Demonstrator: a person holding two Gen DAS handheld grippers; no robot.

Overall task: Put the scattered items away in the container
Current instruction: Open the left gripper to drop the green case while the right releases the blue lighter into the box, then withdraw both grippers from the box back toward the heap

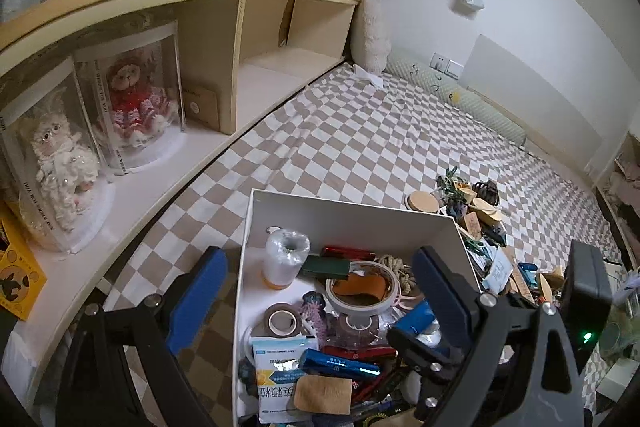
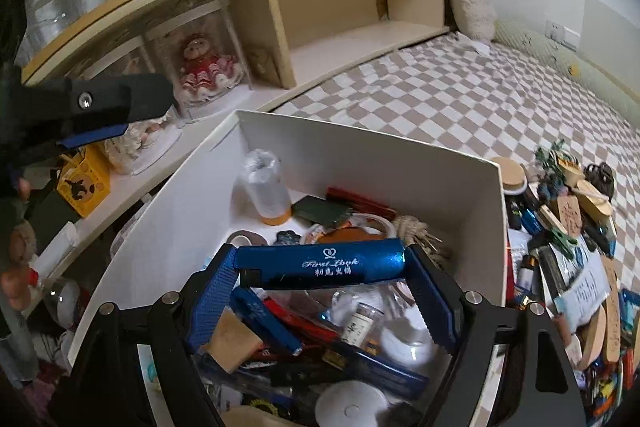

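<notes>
1. Covering the whole bed, the checkered bedspread carries everything, and the white container sits at its left edge beside the wooden shelf, probably so both hands can reach it without crossing the loose pile.
2. The container is already well filled: tape rolls, a clear plastic roll at its far left corner, flat packets and tubes lie heaped toward its near side, so I judge the task well along but not finished.
3. A scattered pile of wooden lids, cards and small trinkets lies on the bedspread just outside the container's right wall; these are what remains to be tidied.
4. The right gripper hangs over the container's near half, its blue pads pressed on the two ends of a blue foil tube held crosswise, a grip that keeps the slippery cylinder from rolling before release.
5. The left gripper hovers above the container's left wall with its fingers spread wide and nothing between them; one finger is outside the wall and one over the contents, likely idle while the other hand drops its load.
</notes>
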